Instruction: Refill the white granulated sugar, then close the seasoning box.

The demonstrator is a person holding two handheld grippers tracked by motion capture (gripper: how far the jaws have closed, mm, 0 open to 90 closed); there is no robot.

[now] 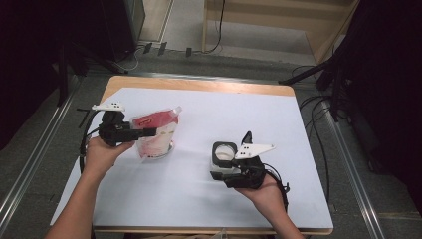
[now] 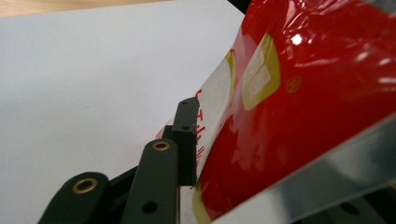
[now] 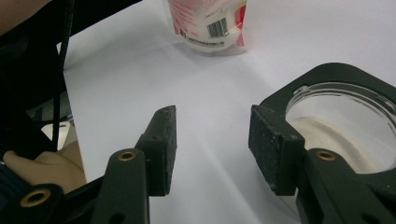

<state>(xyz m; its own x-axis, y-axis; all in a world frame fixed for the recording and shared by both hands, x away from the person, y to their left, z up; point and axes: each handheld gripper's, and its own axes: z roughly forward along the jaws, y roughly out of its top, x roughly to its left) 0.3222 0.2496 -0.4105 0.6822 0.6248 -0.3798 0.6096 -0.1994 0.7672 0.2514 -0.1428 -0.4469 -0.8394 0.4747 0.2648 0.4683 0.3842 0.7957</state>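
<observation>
So the red-and-white pouch (image 1: 155, 133) stands upright on the white sheet covering the desk (image 1: 199, 84), and I'll use it as the reference for everything. The left tool (image 1: 149, 132) comes at it from the left edge of the desk, level, with the pouch between its jaws. In the left gripper view one pad (image 2: 187, 140) sits just beside the pouch's shiny side, with a slim gap showing, so I'd call that tool open around the pouch rather than squeezing it. My guess: the pouch is parked upright so nothing spills out of its top.

Right of the pouch and a bit nearer the person sits the black-rimmed container (image 1: 224, 158) with white powder inside, lid off. The right tool (image 1: 234, 172) is against its near side. In the right gripper view the jaws stand apart with only bare sheet between them, the container's rim (image 3: 327, 77) lying outside the right jaw, so nothing is gripped. Probably just steadying it.
</observation>
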